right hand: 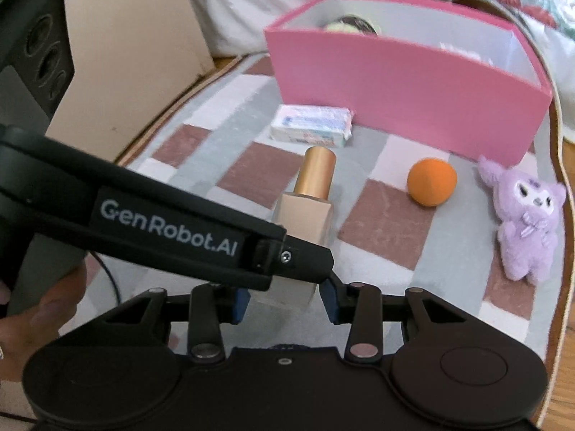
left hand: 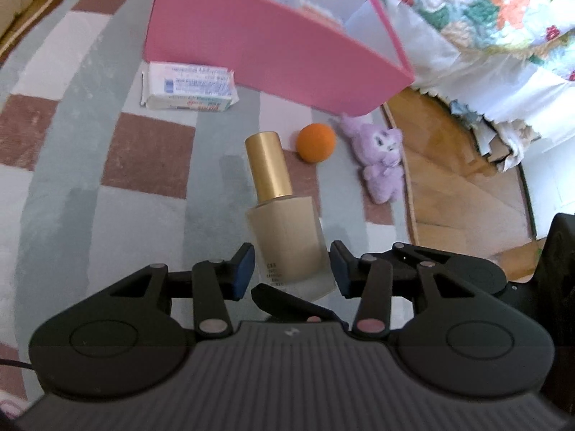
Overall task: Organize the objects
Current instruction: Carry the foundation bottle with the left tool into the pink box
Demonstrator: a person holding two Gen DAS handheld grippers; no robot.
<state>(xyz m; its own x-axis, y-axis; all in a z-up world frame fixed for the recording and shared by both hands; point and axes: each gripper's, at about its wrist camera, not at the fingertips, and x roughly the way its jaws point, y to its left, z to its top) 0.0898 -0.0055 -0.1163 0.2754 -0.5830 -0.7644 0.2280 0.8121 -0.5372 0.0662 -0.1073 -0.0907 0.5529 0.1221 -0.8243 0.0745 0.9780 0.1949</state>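
Standing upright on a checked rug (left hand: 151, 158), a beige foundation bottle (left hand: 287, 237) with a gold cap (left hand: 268, 164) sits between the blue pads of my left claw (left hand: 291, 269); the pads flank it narrowly, and I cannot tell whether they touch the glass. My right claw (right hand: 284, 296) sits narrowly around the same bottle's base, contact hidden by my left claw's finger crossing in front. Beyond the bottle lie a white packet (left hand: 188, 86), an orange ball (left hand: 316, 142) and a purple plush toy (left hand: 381, 160). Behind them stands an open pink box (left hand: 251, 46). Wood floor (left hand: 456, 179) shows beside the rug.
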